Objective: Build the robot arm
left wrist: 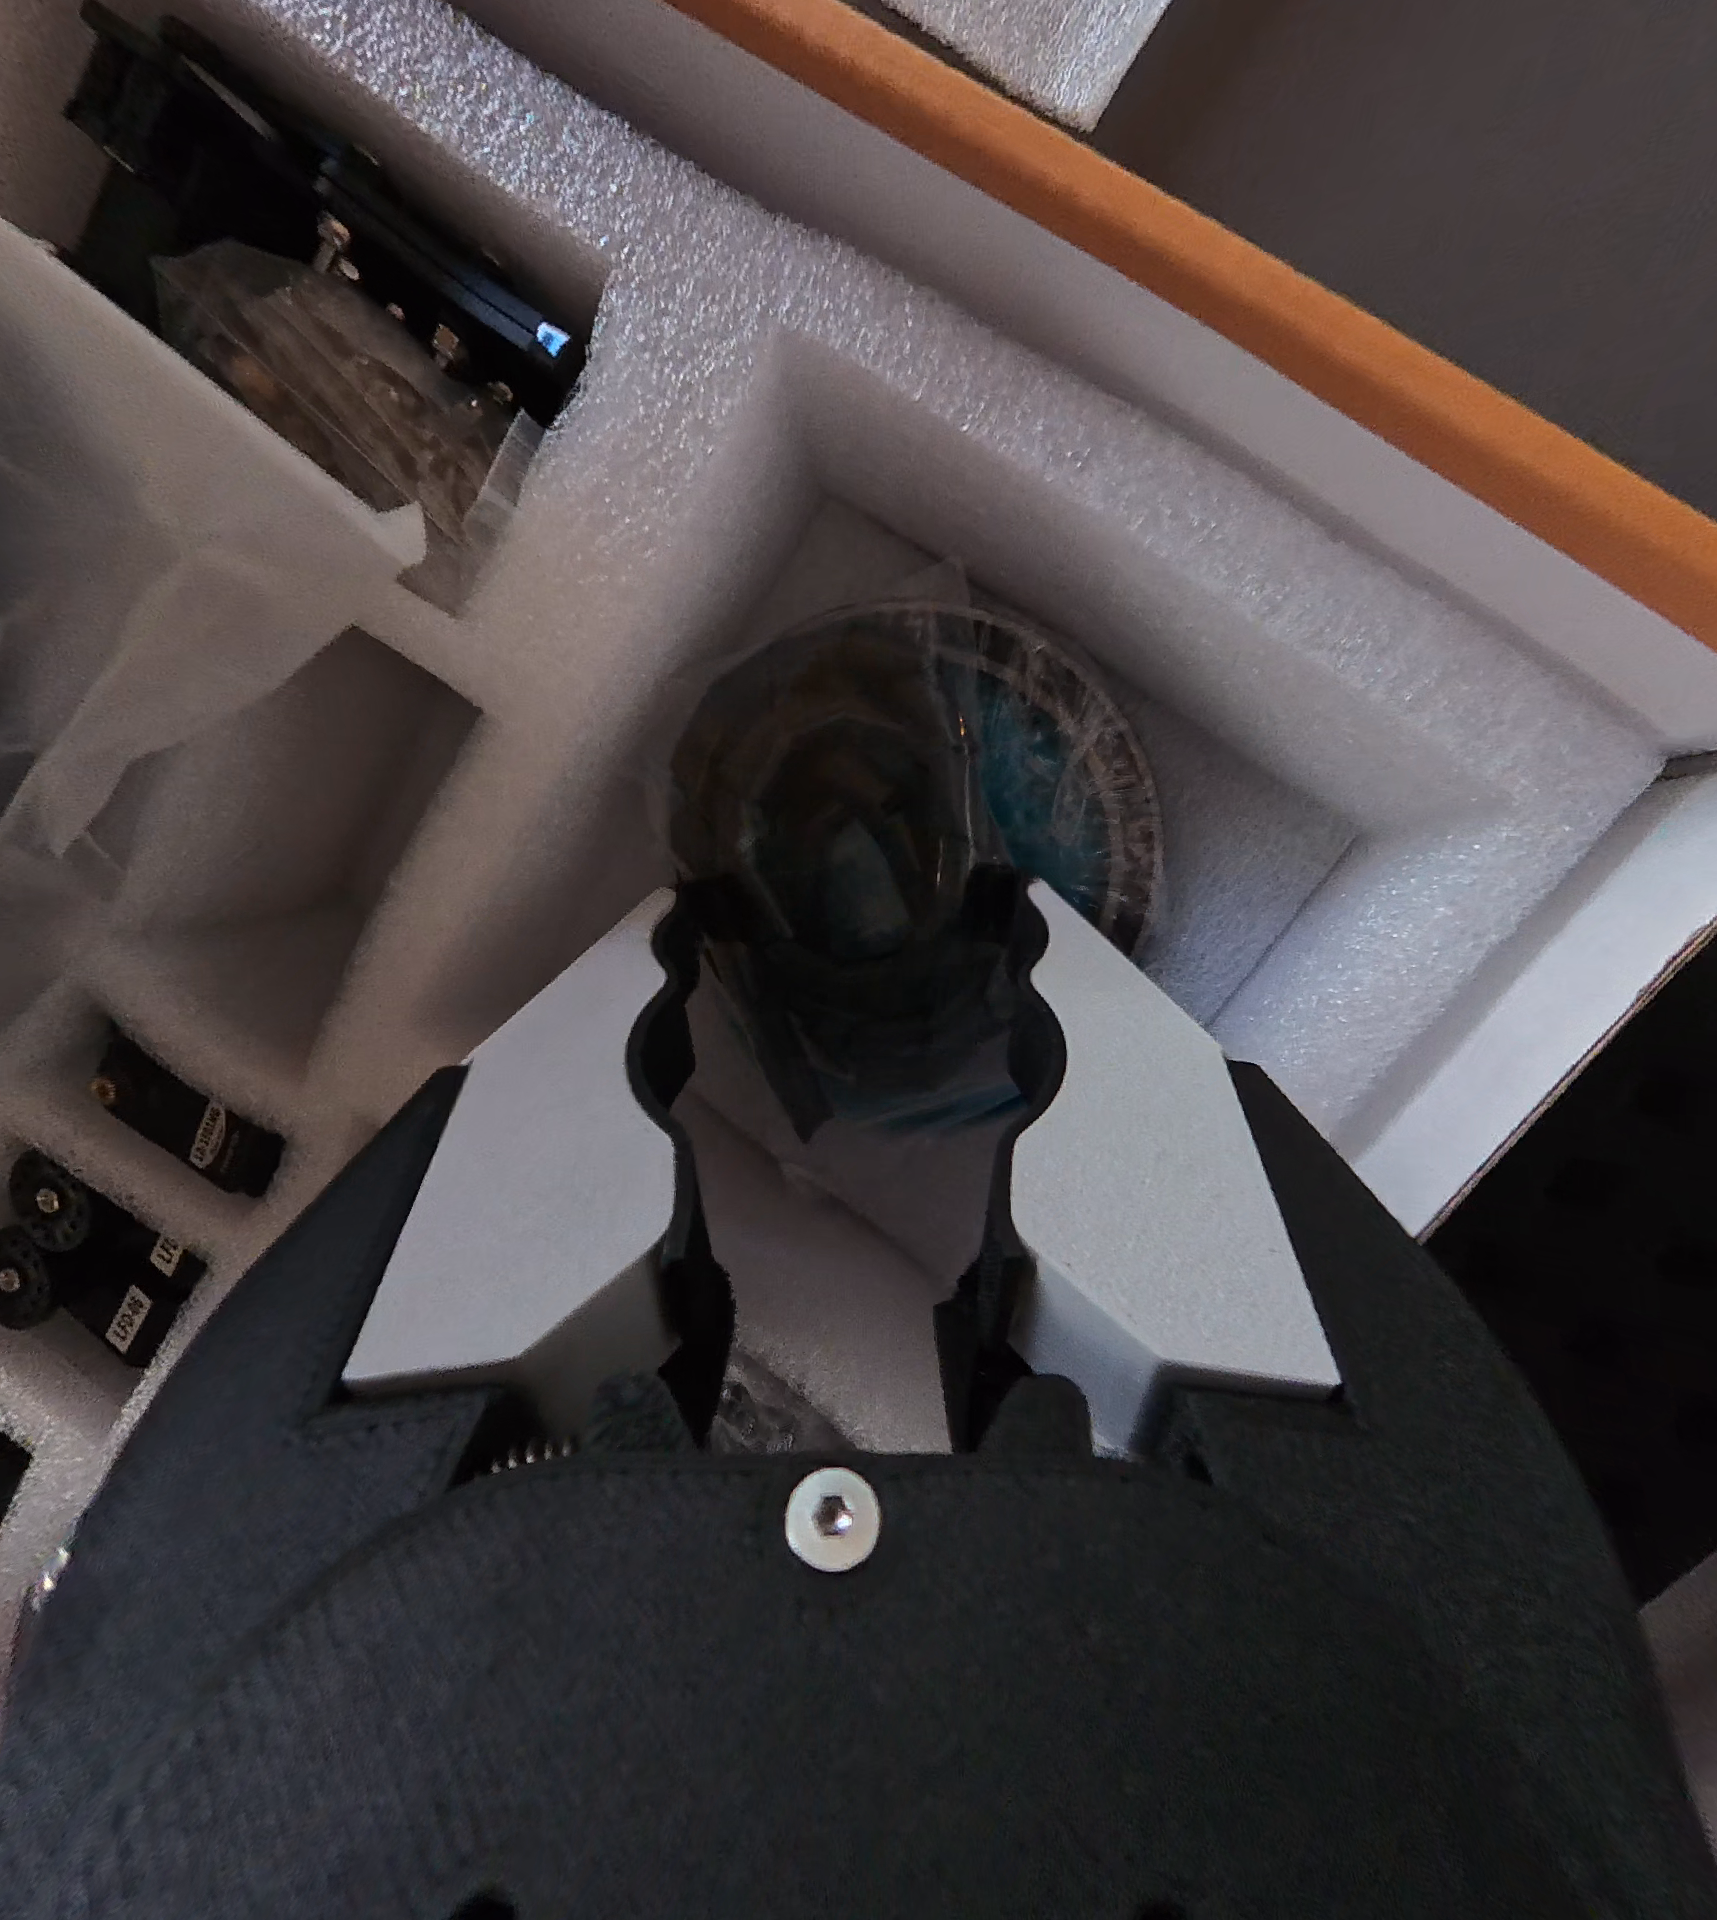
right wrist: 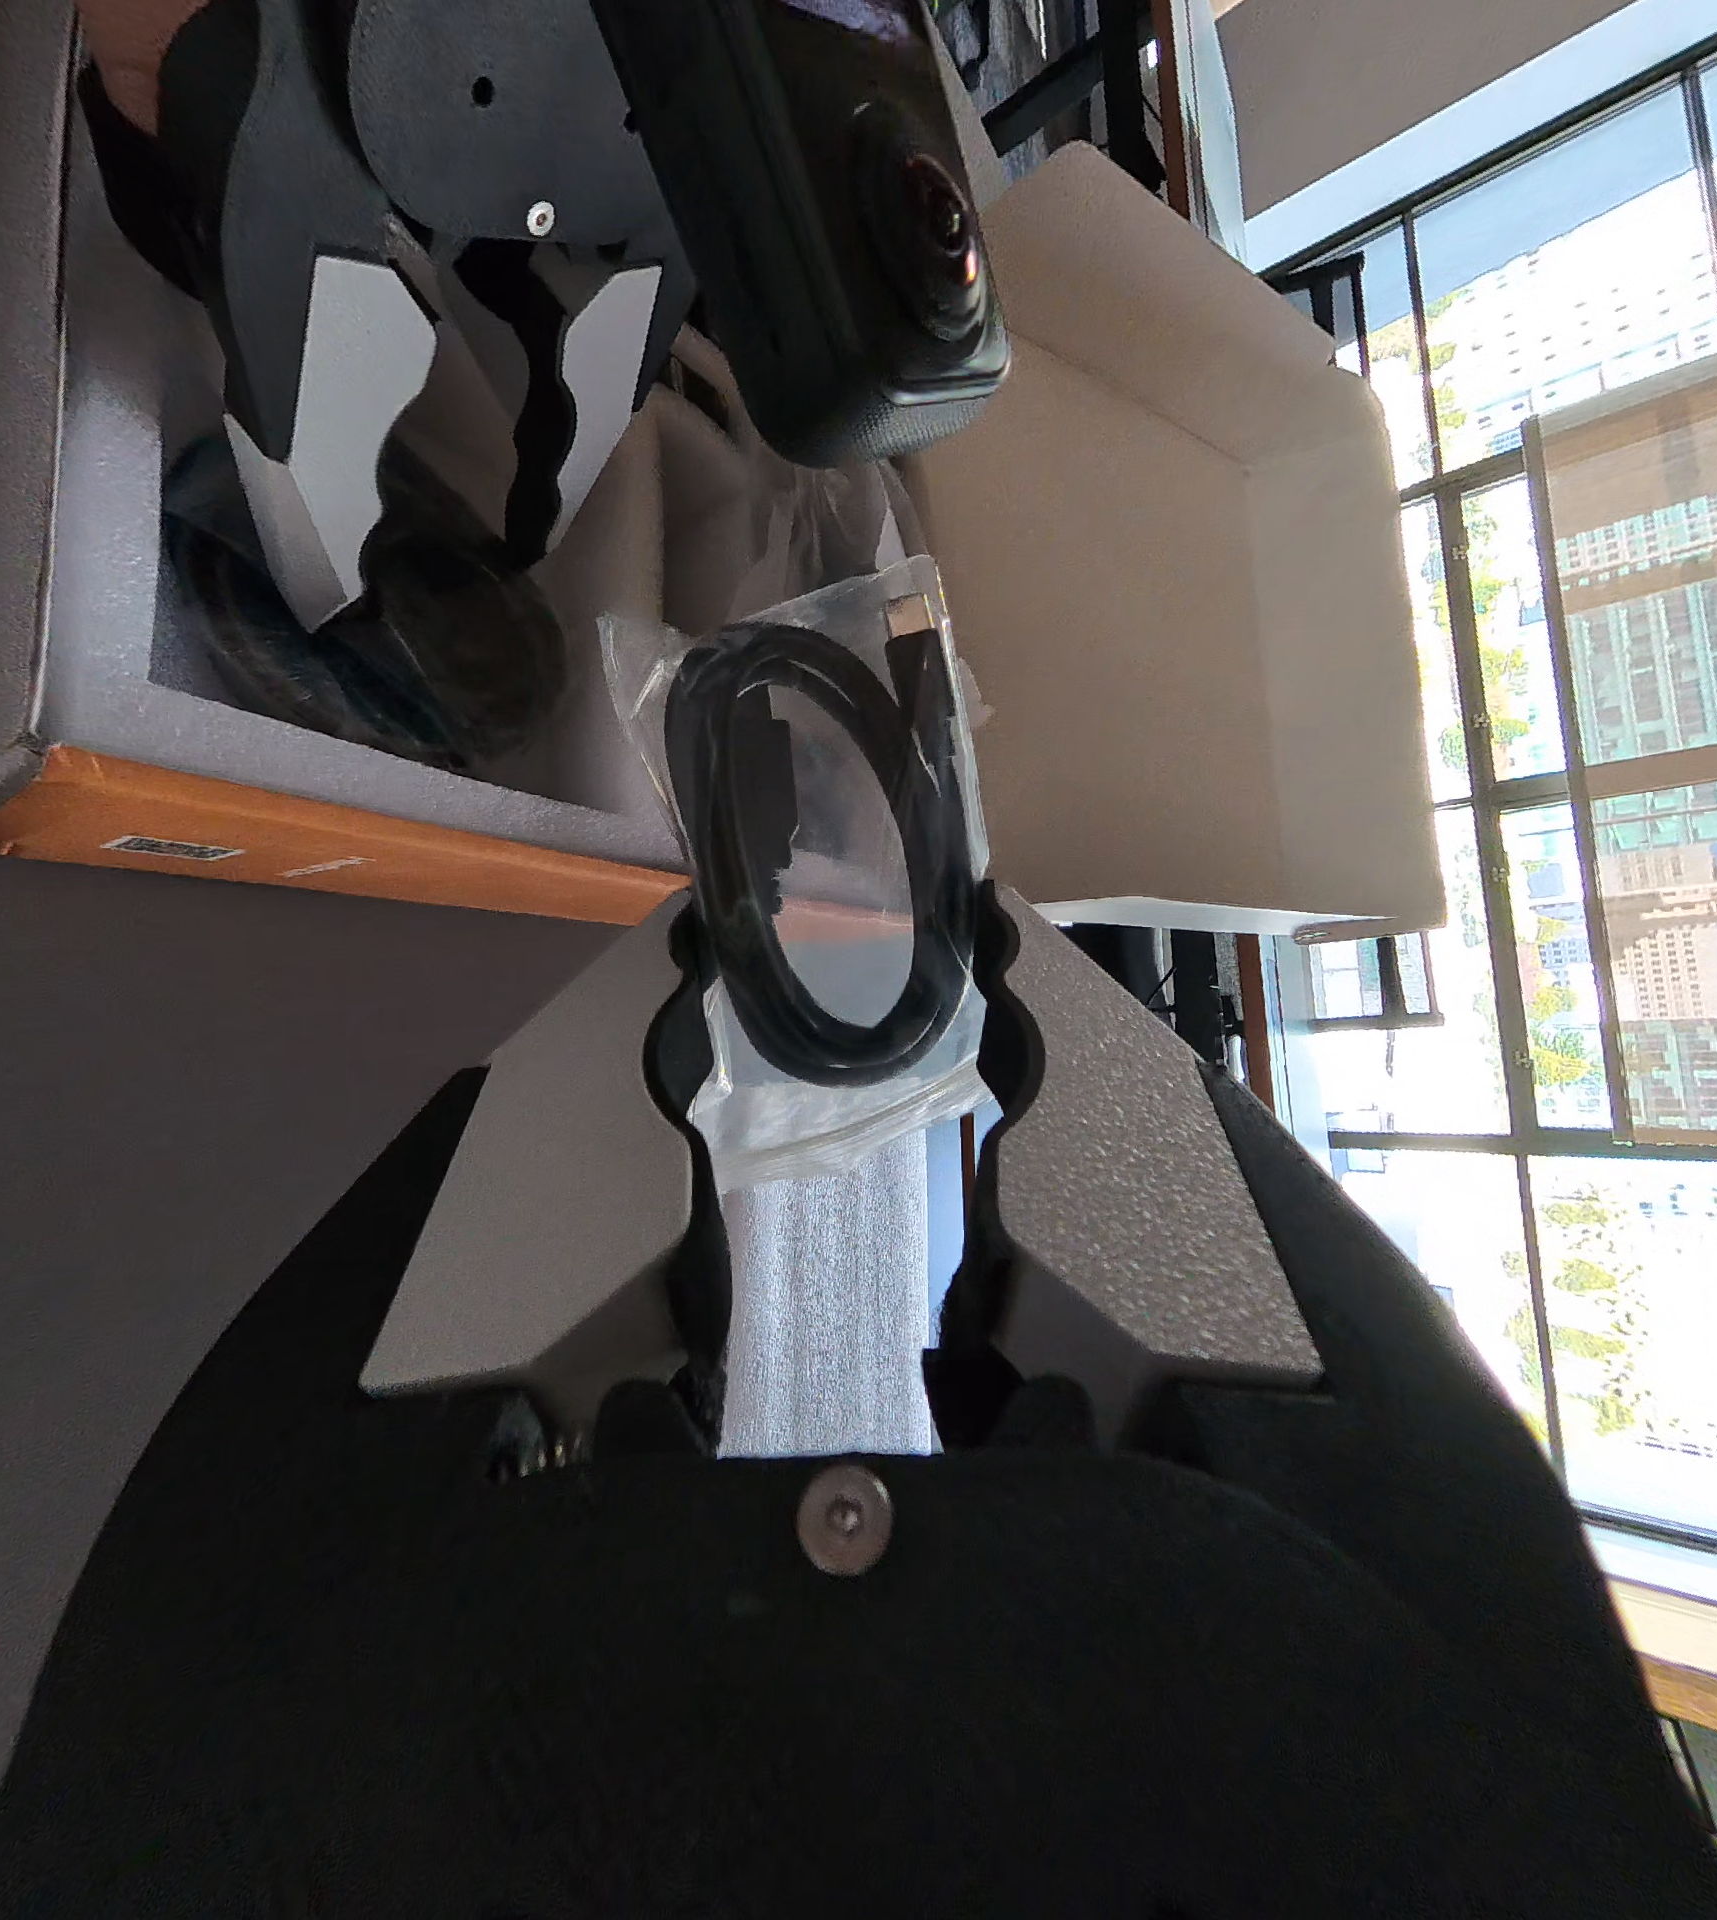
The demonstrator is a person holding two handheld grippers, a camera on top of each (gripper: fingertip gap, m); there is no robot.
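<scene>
My left gripper [left wrist: 849,914] is shut on a dark round part in clear plastic [left wrist: 833,831], inside a square pocket of the white foam insert [left wrist: 937,364]. A second round disc with blue on it [left wrist: 1072,748] lies under it in the same pocket. The right wrist view shows the left gripper [right wrist: 423,582] from the side, over that pocket. My right gripper [right wrist: 843,914] is shut on a clear plastic bag holding a coiled black cable [right wrist: 823,790]. It holds the bag in the air beside the box's orange side [right wrist: 314,831].
The foam sits in a cardboard box with an orange outer edge [left wrist: 1249,312]. Other pockets hold black servo motors [left wrist: 199,1132], small black wheels [left wrist: 33,1226], clear acrylic parts [left wrist: 334,384] and loose plastic wrap [left wrist: 54,623]. The box's open lid [right wrist: 1197,623] stands before large windows [right wrist: 1612,727]. Left tips to right tips: about 15 cm.
</scene>
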